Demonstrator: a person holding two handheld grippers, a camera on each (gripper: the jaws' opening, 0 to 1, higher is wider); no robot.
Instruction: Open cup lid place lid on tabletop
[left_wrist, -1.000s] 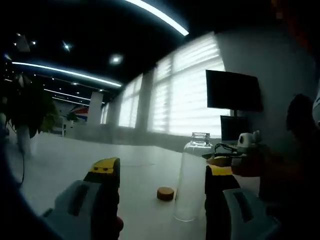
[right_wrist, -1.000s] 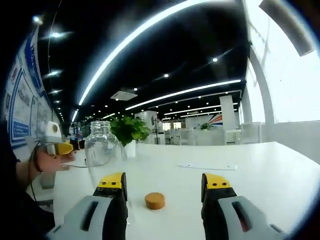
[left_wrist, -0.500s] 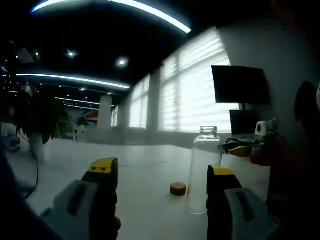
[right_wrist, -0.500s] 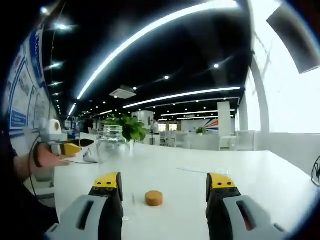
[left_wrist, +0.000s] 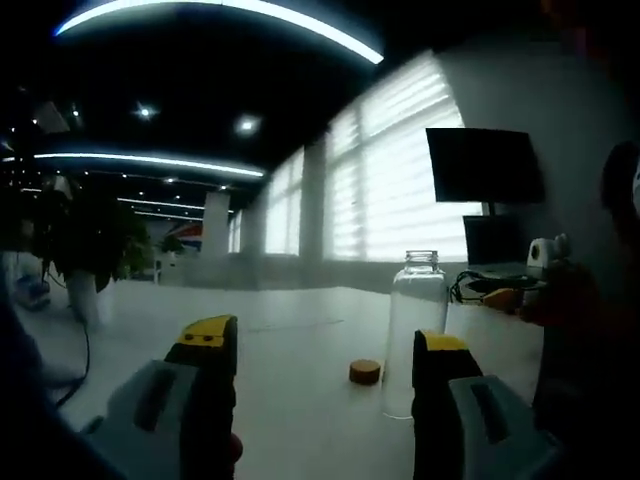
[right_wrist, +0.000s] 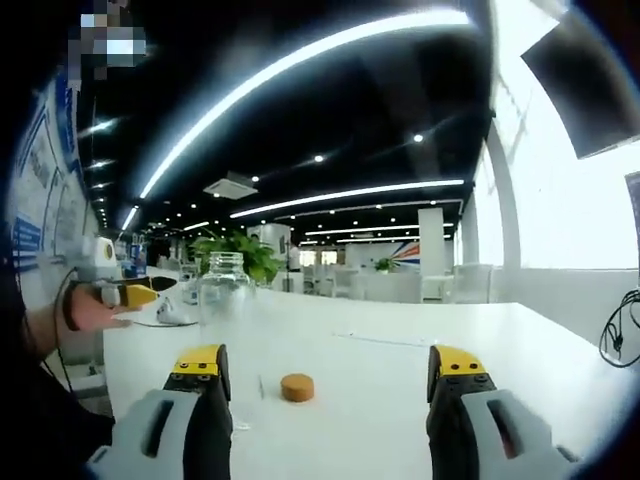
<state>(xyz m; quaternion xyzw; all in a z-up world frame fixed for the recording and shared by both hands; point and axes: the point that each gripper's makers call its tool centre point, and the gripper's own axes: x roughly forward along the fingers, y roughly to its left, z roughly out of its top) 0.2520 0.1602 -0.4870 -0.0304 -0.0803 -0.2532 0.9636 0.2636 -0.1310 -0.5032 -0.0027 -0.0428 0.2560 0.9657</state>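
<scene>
The task looks all but done, to judge by how things lie: the lid (left_wrist: 365, 371) (a small cork-coloured disc) sits flat on the white table (left_wrist: 290, 360), and the cup (left_wrist: 414, 330), a tall clear glass bottle, stands upright with its mouth bare; the step in hand seems to be the finish, with nothing held. The left gripper (left_wrist: 325, 335) has its jaws wide apart and empty; the right gripper (right_wrist: 328, 360) likewise stands spread with nothing between its tips.

In the left gripper view the lid lies beyond the jaws, in the gap between them though nearer the right-hand one, just beside the cup's base and apart from it; the cup rises behind that same jaw's tip. In the right gripper view the lid (right_wrist: 297, 387) lies between the jaws, well ahead of them, with the cup (right_wrist: 225, 290) farther off toward the left jaw; a hand (right_wrist: 85, 310) holding the other gripper shows at the left edge.

The next move probably calls for little: keeping both grippers clear of cup and lid.
</scene>
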